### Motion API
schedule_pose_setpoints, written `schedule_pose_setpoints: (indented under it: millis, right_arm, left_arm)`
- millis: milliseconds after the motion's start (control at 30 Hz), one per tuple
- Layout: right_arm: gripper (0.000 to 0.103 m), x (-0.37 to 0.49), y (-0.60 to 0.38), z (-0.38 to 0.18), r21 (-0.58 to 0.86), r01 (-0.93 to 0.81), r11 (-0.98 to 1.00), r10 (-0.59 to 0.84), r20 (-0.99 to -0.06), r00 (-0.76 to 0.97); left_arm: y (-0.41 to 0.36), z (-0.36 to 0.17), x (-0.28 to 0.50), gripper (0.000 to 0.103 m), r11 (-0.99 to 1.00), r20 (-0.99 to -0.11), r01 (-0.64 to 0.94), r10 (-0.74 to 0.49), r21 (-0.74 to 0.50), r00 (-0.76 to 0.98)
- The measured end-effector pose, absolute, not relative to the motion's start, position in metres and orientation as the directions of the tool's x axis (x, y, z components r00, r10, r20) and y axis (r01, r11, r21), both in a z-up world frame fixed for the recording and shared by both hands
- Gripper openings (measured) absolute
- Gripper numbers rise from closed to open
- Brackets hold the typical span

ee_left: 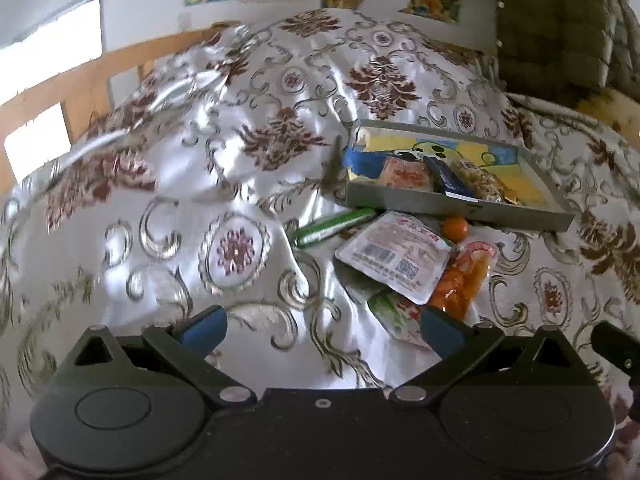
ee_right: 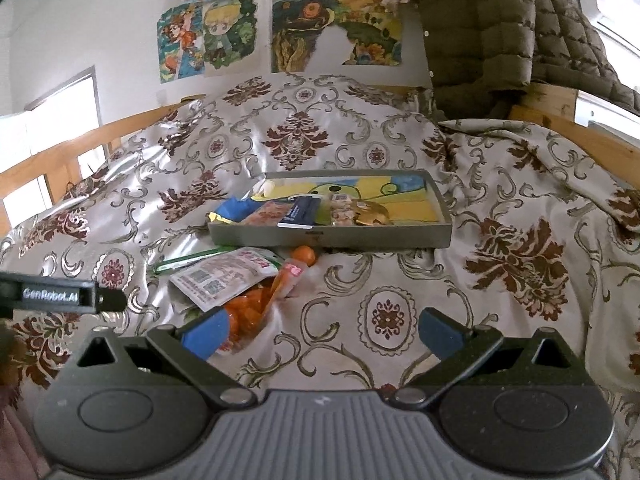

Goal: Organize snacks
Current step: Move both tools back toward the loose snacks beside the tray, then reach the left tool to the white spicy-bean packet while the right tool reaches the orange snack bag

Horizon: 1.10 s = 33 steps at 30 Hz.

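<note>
Snacks sit centre frame: a white pouch [ee_right: 224, 278] lies over an orange-filled bag [ee_right: 256, 312], a small orange ball [ee_right: 305, 255] and a green stick [ee_left: 336, 226] just beside the grey tray [ee_right: 332, 236], which holds more packets. Left gripper [ee_left: 322, 330] is spread apart and empty; right gripper [ee_right: 320, 332] likewise. Open quilt [ee_right: 500, 280] lies right of the pile. Wooden rails at the edges, posters upper frame.
</note>
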State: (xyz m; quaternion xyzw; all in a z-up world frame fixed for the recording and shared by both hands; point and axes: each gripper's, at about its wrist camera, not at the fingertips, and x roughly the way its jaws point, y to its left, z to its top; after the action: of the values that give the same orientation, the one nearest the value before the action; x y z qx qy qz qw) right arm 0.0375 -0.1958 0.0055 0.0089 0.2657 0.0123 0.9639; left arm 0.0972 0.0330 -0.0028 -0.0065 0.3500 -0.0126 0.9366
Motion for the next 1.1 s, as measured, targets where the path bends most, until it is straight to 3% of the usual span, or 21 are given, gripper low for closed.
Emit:
schedule_pose_setpoints:
  millis: [367,733,1100]
  right_arm:
    - [0.103,0.053,-0.189,0.001,-0.015,-0.035,0.999,0.022,-0.518,0.855]
    - [0.103,0.082,-0.185,-0.019,-0.038,-0.119,0.992,0.071,-0.616,0.785]
    - [0.103,0.12,-0.161,-0.046,-0.061,-0.265,0.962,0.168,-0.635,0.754]
  left_arm:
    - [0.02,0.005,0.131,0.102,0.964,-0.548,0.175,-0.039,0.198,0.836]
    - [0.033,-0.009,0.173,0.102,0.956,-0.639,0.284,-0.176,0.069,0.749]
    - [0.025,-0.03,0.221,0.102,0.935,-0.668,0.352,-0.286,-0.04,0.687]
